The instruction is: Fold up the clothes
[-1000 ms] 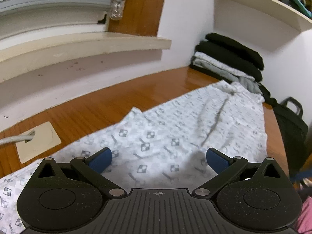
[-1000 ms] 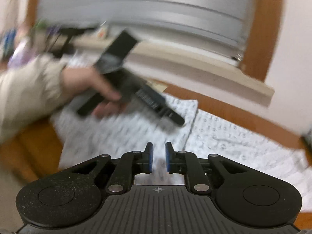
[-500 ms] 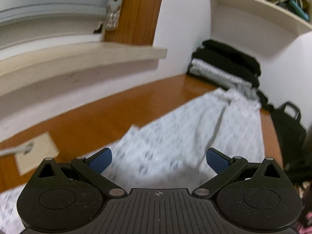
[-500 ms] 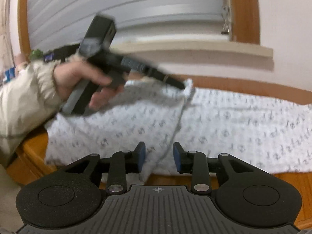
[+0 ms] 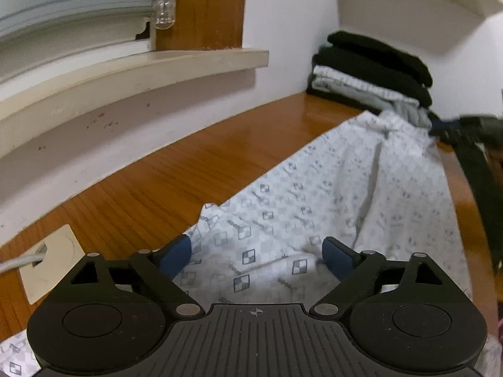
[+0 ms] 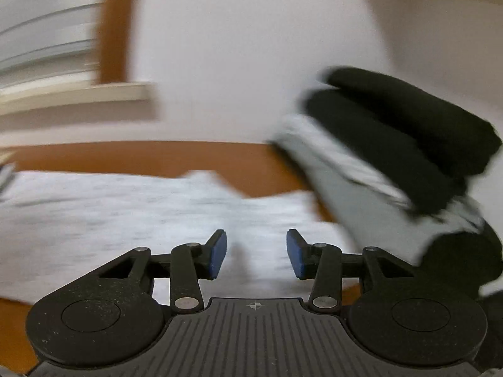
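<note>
A white garment with a small grey checker print lies spread along the wooden table, folded lengthwise with a crease down its middle. My left gripper hovers open low over its near end, blue pads on either side of a raised wrinkle. In the blurred right wrist view the same garment stretches to the left, and my right gripper stands open over its far end, nothing between the pads. The right gripper's dark tip shows at the cloth's far corner in the left wrist view.
A stack of folded black and grey clothes sits in the table's back corner. A cream windowsill runs along the wall. A beige cable plate is set in the table at left. A dark bag strap hangs at the right edge.
My right gripper swung right from the near end to the far end by the folded stack, and its jaws opened. The left gripper lowered slightly over the cloth and stayed open.
</note>
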The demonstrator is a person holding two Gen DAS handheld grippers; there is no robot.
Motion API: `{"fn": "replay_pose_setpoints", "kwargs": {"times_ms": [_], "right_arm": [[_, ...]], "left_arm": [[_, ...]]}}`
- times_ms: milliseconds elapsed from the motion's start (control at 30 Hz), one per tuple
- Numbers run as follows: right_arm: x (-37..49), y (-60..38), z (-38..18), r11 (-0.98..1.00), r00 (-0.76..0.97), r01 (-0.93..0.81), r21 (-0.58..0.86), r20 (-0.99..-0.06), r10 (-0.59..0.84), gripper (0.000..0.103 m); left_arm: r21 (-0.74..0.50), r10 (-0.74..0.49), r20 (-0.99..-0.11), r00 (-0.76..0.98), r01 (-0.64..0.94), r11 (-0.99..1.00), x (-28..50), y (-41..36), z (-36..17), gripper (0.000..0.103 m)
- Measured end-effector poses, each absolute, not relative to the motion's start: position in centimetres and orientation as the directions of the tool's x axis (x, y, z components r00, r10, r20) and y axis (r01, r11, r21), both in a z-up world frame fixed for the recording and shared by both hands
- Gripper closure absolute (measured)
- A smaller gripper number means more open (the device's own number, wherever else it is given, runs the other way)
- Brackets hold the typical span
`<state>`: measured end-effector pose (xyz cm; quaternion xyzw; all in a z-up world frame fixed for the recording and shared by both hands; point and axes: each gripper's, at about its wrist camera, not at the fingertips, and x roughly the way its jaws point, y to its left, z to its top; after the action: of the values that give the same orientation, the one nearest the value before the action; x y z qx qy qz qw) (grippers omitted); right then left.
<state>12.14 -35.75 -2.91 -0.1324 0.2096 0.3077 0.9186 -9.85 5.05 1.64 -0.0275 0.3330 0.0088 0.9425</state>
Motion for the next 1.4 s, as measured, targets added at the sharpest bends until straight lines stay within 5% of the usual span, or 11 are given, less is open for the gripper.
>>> {"fn": "replay_pose_setpoints", "kwargs": {"times_ms": [400,467,500,700,800,867,933,967,1100,1400], "right_arm": [[19.9,-35.5,-4.7,0.742,0.595,-0.662,0.108,-0.526,0.608,0.060],[21.2,-34.1,-4.6,0.753,0.583,-0.649,0.105,-0.568,0.581,0.072],[21.7,-33.8,-4.2,0.748,0.578,-0.653,0.119,-0.559,0.594,0.100],[23.9,-32.2,-0.5,0.792,0.680,-0.592,0.148,-0.435,0.590,0.100],[25.1,-31.6,0.6,0.853,0.758,-0.510,0.112,-0.410,0.507,0.099],[24.8,-31.9,0.8,0.887,0.801,-0.456,0.076,-0.400,0.446,0.086],[24.0,-32.7,1.1,0.906,0.832,-0.418,0.069,-0.372,0.412,0.057],[23.3,-33.6,1.3,0.901,0.830,-0.424,0.096,-0.359,0.428,0.054],[18.1,-36.7,1.3,0.862,0.797,-0.484,0.149,-0.331,0.505,0.056],[12.7,-41.0,-4.9,0.879,0.733,-0.400,0.260,-0.484,0.478,0.057]], "left_arm": [[0.010,0.034,-0.649,0.760,-0.037,0.999,-9.5,4.3,1.6,0.003],[0.011,0.034,-0.650,0.759,-0.036,0.999,-9.4,4.3,1.6,0.002],[0.012,0.035,-0.651,0.758,-0.035,0.999,-9.5,4.3,1.6,0.002],[0.016,0.039,-0.652,0.757,-0.037,0.999,-9.5,4.3,1.6,0.002],[0.016,0.040,-0.652,0.758,-0.040,0.999,-9.5,4.3,1.6,0.002],[0.015,0.044,-0.652,0.757,-0.045,0.999,-9.4,4.3,1.6,0.001],[0.013,0.047,-0.652,0.756,-0.050,0.999,-9.4,4.4,1.6,0.001],[0.013,0.048,-0.653,0.756,-0.052,0.999,-9.4,4.4,1.6,0.001],[0.012,0.050,-0.654,0.755,-0.055,0.998,-9.5,4.5,1.6,0.001],[0.008,0.049,-0.654,0.755,-0.057,0.998,-9.5,4.4,1.7,0.000]]}}
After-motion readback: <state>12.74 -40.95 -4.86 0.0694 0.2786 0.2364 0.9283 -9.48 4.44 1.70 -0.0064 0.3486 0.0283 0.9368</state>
